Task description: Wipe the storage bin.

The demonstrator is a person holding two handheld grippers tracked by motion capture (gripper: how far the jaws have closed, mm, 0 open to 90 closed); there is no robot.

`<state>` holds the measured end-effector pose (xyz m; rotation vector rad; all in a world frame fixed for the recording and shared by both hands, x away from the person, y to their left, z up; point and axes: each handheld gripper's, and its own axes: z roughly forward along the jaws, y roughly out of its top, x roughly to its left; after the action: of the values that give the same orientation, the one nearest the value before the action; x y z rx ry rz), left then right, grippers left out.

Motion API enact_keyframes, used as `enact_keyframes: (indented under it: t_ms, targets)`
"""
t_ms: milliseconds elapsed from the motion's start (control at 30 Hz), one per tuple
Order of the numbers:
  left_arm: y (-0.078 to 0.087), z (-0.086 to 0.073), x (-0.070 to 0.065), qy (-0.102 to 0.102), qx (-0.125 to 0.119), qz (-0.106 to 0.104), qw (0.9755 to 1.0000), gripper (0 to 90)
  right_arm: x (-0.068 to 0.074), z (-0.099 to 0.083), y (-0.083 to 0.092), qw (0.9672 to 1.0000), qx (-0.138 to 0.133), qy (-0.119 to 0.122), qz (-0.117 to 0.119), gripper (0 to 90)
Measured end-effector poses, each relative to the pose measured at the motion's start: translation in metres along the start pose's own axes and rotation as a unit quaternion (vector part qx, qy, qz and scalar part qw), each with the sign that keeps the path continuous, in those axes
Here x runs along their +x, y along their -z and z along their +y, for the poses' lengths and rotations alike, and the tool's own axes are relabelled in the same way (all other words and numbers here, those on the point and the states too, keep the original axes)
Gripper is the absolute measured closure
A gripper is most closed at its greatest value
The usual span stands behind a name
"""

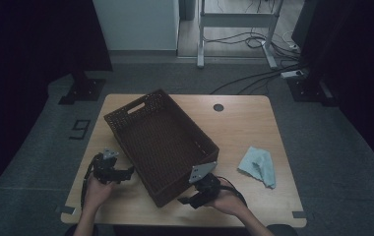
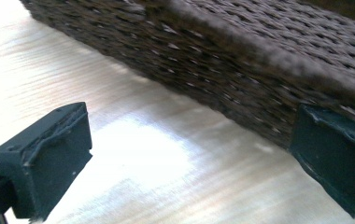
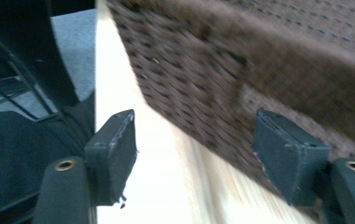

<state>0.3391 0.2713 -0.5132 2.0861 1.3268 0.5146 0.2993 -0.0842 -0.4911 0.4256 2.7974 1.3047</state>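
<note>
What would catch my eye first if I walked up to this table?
A big dark woven basket sits slantwise in the middle of the wooden table, open and with nothing inside. A person's hands hold the left gripper and the right gripper at its near end, one on each side, fingers open. A crumpled pale blue cloth lies to the right of the basket, apart from it.

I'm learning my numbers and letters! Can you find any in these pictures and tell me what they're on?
"9": a black mark on the grey carpet floor left of the light wooden table; it could equally be a 6.
No writing shows on the brown woven basket or the pale blue cloth.
</note>
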Motion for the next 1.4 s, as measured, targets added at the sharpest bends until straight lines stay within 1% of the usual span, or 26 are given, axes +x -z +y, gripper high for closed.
enact_keyframes:
  t_ms: [67, 100, 133, 167, 200, 233, 267, 300, 333, 367, 433, 467, 500, 533, 600, 667, 700, 733, 767, 833, 933, 967, 1000, 1067, 1200, 1400]
  targets:
    - [0.002, 0.0, -0.002, -0.003, -0.003, -0.002, 1.0, 0.0, -0.003, -0.003, 0.003, 1.0, 0.002, -0.007, -0.006, 27.1]
    - [0.005, -0.001, -0.006, -0.007, -0.007, -0.007, 0.9999, 0.0, -0.009, -0.01, 0.01, 0.9994, 0.01, -0.022, -0.027, 24.9]
    - [0.005, -0.001, -0.006, -0.007, -0.007, -0.007, 0.9999, 0.0, -0.009, -0.01, 0.01, 0.9994, 0.01, -0.022, -0.027, 24.9]
    - [0.008, -0.003, -0.01, -0.015, -0.006, -0.009, 0.9998, 0.0, -0.016, -0.019, 0.019, 0.9984, 0.013, -0.03, -0.046, 23.9]
    - [0.008, -0.003, -0.01, -0.015, -0.006, -0.009, 0.9998, 0.0, -0.016, -0.019, 0.019, 0.9984, 0.013, -0.03, -0.046, 23.9]
    - [0.011, -0.005, -0.013, -0.018, -0.003, -0.01, 0.9998, 0.0, -0.025, -0.028, 0.029, 0.9964, 0.014, -0.049, -0.067, 22.7]
    - [0.011, -0.005, -0.013, -0.018, -0.003, -0.01, 0.9998, 0.0, -0.025, -0.028, 0.029, 0.9964, 0.014, -0.049, -0.067, 22.7]
    - [0.014, -0.007, -0.014, -0.021, 0.0, -0.013, 0.9997, 0.0, -0.035, -0.037, 0.04, 0.9936, 0.014, -0.065, -0.091, 22.0]
    - [0.014, -0.007, -0.014, -0.021, 0.0, -0.013, 0.9997, 0.0, -0.035, -0.037, 0.04, 0.9936, 0.014, -0.065, -0.091, 22.0]
    - [0.018, -0.009, -0.015, -0.021, -0.001, -0.015, 0.9997, 0.0, -0.044, -0.044, 0.05, 0.9902, 0.008, -0.081, -0.114, 21.1]
    - [0.02, -0.009, -0.016, -0.021, -0.002, -0.015, 0.9997, 0.0, -0.054, -0.048, 0.058, 0.9867, 0.0, -0.095, -0.132, 19.6]
    - [0.022, -0.01, -0.016, -0.02, -0.004, -0.016, 0.9997, 0.0, -0.054, -0.048, 0.058, 0.9867, 0.0, -0.095, -0.132, 19.6]
    - [0.023, -0.011, -0.016, -0.019, -0.004, -0.017, 0.9997, 0.0, -0.062, -0.05, 0.063, 0.9841, -0.008, -0.104, -0.144, 19.0]
    - [0.025, -0.012, -0.017, -0.018, -0.004, -0.018, 0.9997, 0.0, -0.062, -0.05, 0.063, 0.9841, -0.008, -0.104, -0.144, 19.0]
    - [0.027, -0.016, -0.017, -0.016, 0.001, -0.019, 0.9997, 0.0, -0.073, -0.05, 0.063, 0.9823, -0.018, -0.112, -0.15, 18.5]
    - [0.027, -0.017, -0.017, -0.016, 0.002, -0.019, 0.9997, 0.0, -0.075, -0.049, 0.062, 0.9827, -0.02, -0.112, -0.147, 18.5]
    - [0.029, -0.018, -0.017, -0.015, 0.003, -0.02, 0.9997, 0.0, -0.078, -0.047, 0.057, 0.9846, -0.019, -0.107, -0.137, 18.3]
    - [0.029, -0.018, -0.017, -0.015, 0.003, -0.02, 0.9997, 0.0, -0.078, -0.047, 0.057, 0.9846, -0.019, -0.107, -0.137, 18.3]
    - [0.031, -0.018, -0.017, -0.013, 0.001, -0.019, 0.9997, 0.0, -0.079, -0.045, 0.051, 0.9862, -0.015, -0.095, -0.134, 15.9]
    - [0.032, -0.018, -0.016, -0.012, -0.001, -0.018, 0.9998, 0.0, -0.077, -0.044, 0.049, 0.9861, -0.009, -0.089, -0.14, 16.1]
    - [0.034, -0.017, -0.014, -0.005, -0.004, -0.018, 0.9998, 0.0, -0.076, -0.044, 0.051, 0.9866, -0.013, -0.096, -0.131, 18.8]
    - [0.035, -0.018, -0.011, -0.003, 0.003, -0.01, 0.9999, 0.0, -0.074, -0.045, 0.052, 0.9882, -0.016, -0.094, -0.12, 20.1]
    - [0.035, -0.018, -0.011, -0.003, 0.003, -0.01, 0.9999, 0.0, -0.074, -0.045, 0.052, 0.9882, -0.016, -0.094, -0.12, 20.1]
    - [0.036, -0.019, -0.008, -0.002, 0.006, -0.003, 1.0, 0.0, -0.068, -0.045, 0.051, 0.9892, -0.014, -0.091, -0.114, 20.1]
    - [0.039, -0.022, 0.003, 0.017, 0.005, 0.004, 0.9998, 0.0, -0.059, -0.043, 0.048, 0.9912, -0.011, -0.085, -0.101, 20.4]
    - [0.047, -0.029, 0.011, 0.031, 0.001, 0.01, 0.9995, 0.0, -0.043, -0.037, 0.043, 0.9947, -0.005, -0.066, -0.078, 30.9]
